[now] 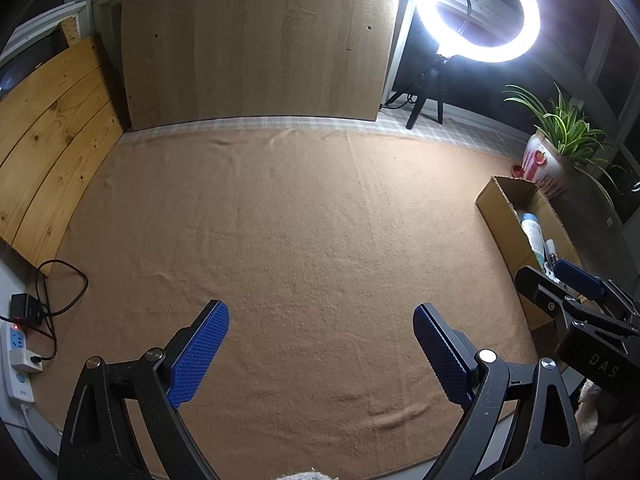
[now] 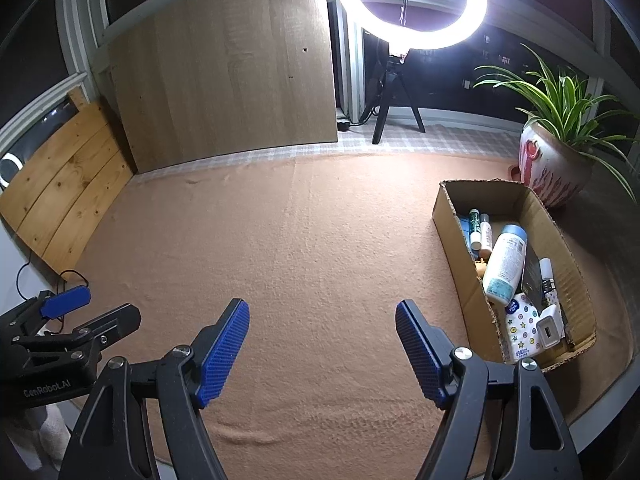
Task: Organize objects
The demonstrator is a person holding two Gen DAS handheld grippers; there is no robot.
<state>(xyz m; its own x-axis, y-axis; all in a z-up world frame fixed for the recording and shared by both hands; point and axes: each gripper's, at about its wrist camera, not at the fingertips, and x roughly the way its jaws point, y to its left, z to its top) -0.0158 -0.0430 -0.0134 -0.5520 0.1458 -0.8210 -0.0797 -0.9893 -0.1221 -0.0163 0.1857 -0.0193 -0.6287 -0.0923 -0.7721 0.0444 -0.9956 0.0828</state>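
Note:
A cardboard box [image 2: 448,220] stands at the right of the tan cloth [image 2: 300,240]. In it lie a white bottle with a blue cap [image 2: 505,263], slim tubes [image 2: 480,230], a tissue pack with coloured stars [image 2: 520,326], a white charger [image 2: 547,330] and other small items. My right gripper [image 2: 322,312] hangs open over bare cloth, left of the box, nothing between its blue pads. My left gripper [image 1: 320,314] is open too, above bare cloth. In the left wrist view the box [image 1: 500,216] sits at the right, partly hidden by the right gripper's body.
A wooden panel [image 2: 224,72] leans at the back and a pine board [image 2: 64,188] at the left. A ring light on a tripod [image 2: 410,4] glares behind. A potted plant [image 2: 556,168] stands behind the box. A power strip with cables [image 1: 18,356] lies off the cloth at the left.

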